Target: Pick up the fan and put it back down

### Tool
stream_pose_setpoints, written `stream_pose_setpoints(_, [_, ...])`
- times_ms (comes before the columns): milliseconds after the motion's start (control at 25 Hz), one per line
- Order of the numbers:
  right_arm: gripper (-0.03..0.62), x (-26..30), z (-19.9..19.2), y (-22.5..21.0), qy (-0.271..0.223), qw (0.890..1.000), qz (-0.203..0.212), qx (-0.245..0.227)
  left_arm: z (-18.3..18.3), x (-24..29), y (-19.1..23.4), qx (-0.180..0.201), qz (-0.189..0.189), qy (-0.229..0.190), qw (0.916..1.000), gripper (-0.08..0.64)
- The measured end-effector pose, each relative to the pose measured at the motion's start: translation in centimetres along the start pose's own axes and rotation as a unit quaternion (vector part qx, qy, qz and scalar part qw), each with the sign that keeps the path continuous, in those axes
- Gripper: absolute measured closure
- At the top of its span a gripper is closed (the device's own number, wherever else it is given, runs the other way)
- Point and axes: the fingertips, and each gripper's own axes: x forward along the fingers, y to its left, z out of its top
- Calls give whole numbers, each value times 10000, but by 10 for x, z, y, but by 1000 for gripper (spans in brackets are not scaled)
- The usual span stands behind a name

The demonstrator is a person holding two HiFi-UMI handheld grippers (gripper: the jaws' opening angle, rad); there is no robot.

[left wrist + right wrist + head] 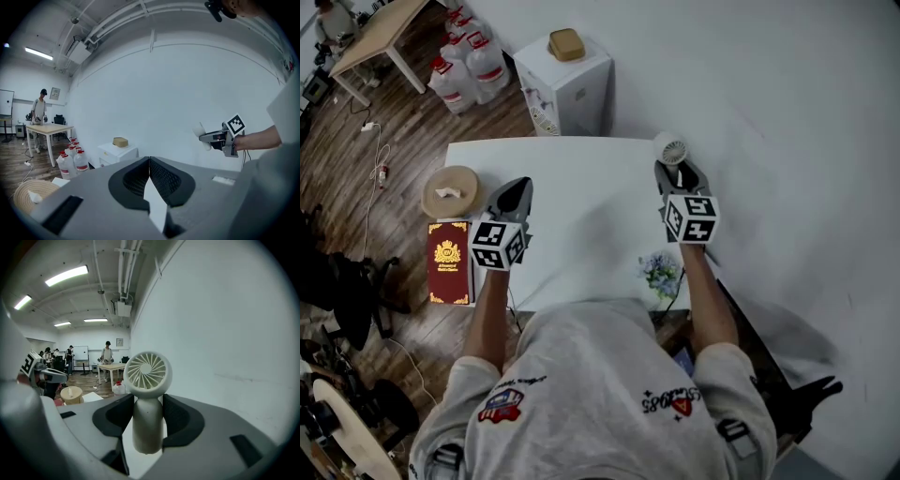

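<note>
— What sits closest to the head camera?

— The person's grey shirt [600, 394], filling the 6 o'clock edge. Beyond it lies the white tabletop [581, 253].

— And the tongs?

— Taking the tabletop's middle as the dial's centre, the left tongs [518, 187] hang at about 10 o'clock. They are pressed together tip to tip with nothing between them. Their own view shows the two dark faces meeting in one line. The right tongs [677, 174] are out at 2 o'clock, by the far right corner, pinching the fan [672, 150].

— Where on the fan?

— On the handle. In the right gripper view the pale stem stands upright between the dark pads [180, 420], one pad against each side. The round grille head rises above them and the stem's foot hangs free below.

— So it is off the tabletop?

— Yes, in the air. The left gripper view has it at 3 o'clock, against the white wall [164, 84].

— Anything else around?

— A red book [450, 262] lies at 8 o'clock, just beside the left edge, and a woven basket [450, 190] sits at 10 o'clock. I cannot tell what those two rest on. Small flowers [661, 272] stand at 4 o'clock near the right corner. A white cabinet [567, 89] is at 12 o'clock past the far edge, and water jugs [473, 66] stand on the floor at 11.
</note>
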Motion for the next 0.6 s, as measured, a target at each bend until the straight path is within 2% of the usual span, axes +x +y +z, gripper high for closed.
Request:
stream_pose_setpoints(280, [397,-24,43,6,-466,9988,95,-58,6,10,-9,2,-117,-29,9999,555])
stream_pose_setpoints(600, [397,-27,33,13,-440,9989,157,56,6,6,-8,-5,-102,-48,9999,555])
